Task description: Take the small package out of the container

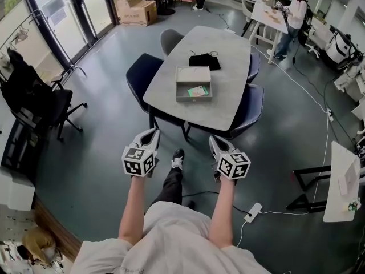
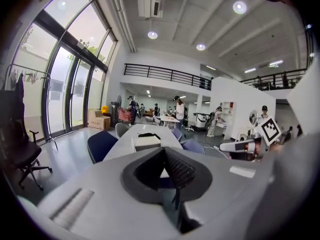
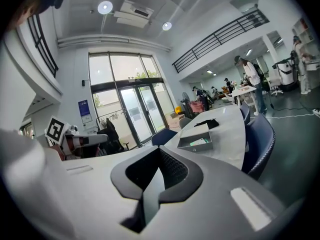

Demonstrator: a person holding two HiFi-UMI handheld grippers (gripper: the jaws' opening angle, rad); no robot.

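A grey open container [image 1: 193, 83] with its lid tipped back rests on the grey table [image 1: 228, 90]. In it lies a small green and white package [image 1: 198, 91]. My left gripper [image 1: 153, 132] and right gripper [image 1: 212, 139] hover side by side over the floor, short of the table's near edge, both shut and empty. The left gripper view has the shut left gripper [image 2: 165, 151] pointing at the container [image 2: 147, 142]. Past the shut right gripper [image 3: 159, 151], the right gripper view catches the container [image 3: 196, 140] and the package [image 3: 198, 142].
A black cloth item [image 1: 205, 60] lies behind the container. Dark blue chairs [image 1: 141, 73] [image 1: 251, 104] and a grey chair [image 1: 169, 39] ring the table. A black office chair [image 1: 40, 104] stands left. A power strip [image 1: 252, 212] and cable cross the floor right. A person [image 1: 295, 16] stands far back.
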